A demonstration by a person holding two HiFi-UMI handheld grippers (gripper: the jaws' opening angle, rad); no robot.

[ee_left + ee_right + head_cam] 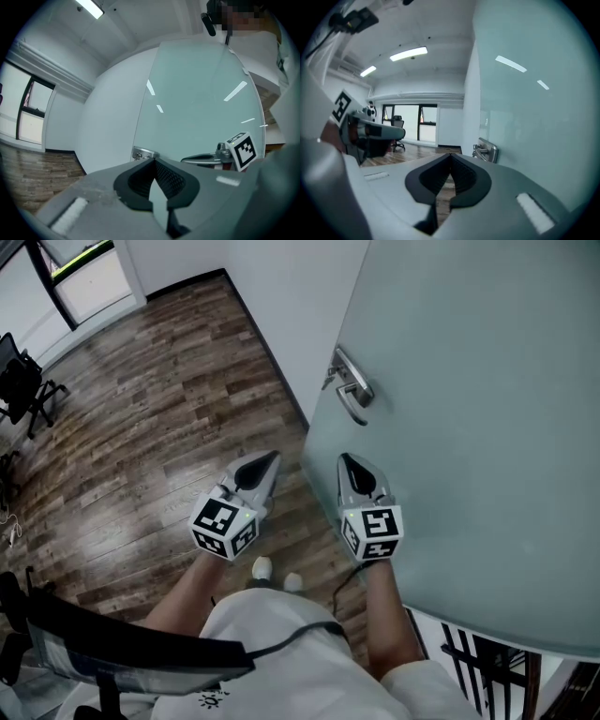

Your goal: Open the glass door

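Head view: nearest the person, the left hand-held gripper (265, 463) and the right hand-held gripper (349, 465) both have their jaws pressed together, holding nothing. Just ahead of the right one, which is nearer, the metal handle (352, 393) lies level along the glass door (469, 381), by its free edge.
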